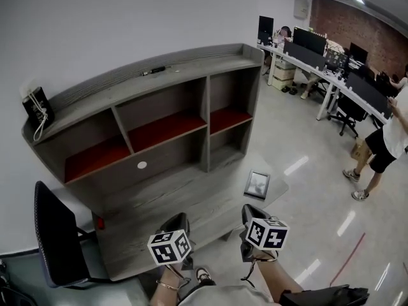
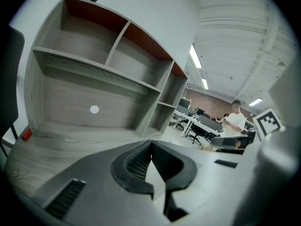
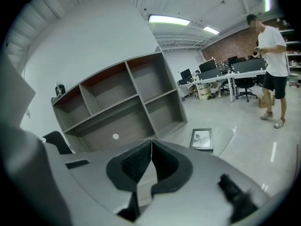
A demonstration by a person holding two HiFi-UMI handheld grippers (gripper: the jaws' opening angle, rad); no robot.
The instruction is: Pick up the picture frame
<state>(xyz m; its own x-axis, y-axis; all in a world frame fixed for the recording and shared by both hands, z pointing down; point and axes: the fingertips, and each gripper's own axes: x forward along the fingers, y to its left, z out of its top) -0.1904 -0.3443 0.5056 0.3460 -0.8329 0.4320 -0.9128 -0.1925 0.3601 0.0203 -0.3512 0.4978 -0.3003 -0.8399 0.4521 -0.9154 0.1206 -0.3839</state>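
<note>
A small dark picture frame [image 1: 257,184] with a pale picture lies flat near the right end of the grey wooden desk [image 1: 172,203]; the right gripper view shows the picture frame [image 3: 202,139] ahead and to the right. My right gripper [image 1: 248,210] is shut and empty, short of the frame and nearer to me. My left gripper [image 1: 180,219] is also shut with nothing in it, over the desk's front, well left of the frame. In the gripper views, the left gripper [image 2: 151,144] and right gripper [image 3: 151,142] show their jaws pressed together.
A grey shelf unit [image 1: 153,116] with red-backed compartments rises at the desk's back. A black chair [image 1: 58,244] stands at the left. A black object [image 1: 36,106] sits on the shelf top. People [image 1: 386,139] and office desks [image 1: 325,65] are at the far right.
</note>
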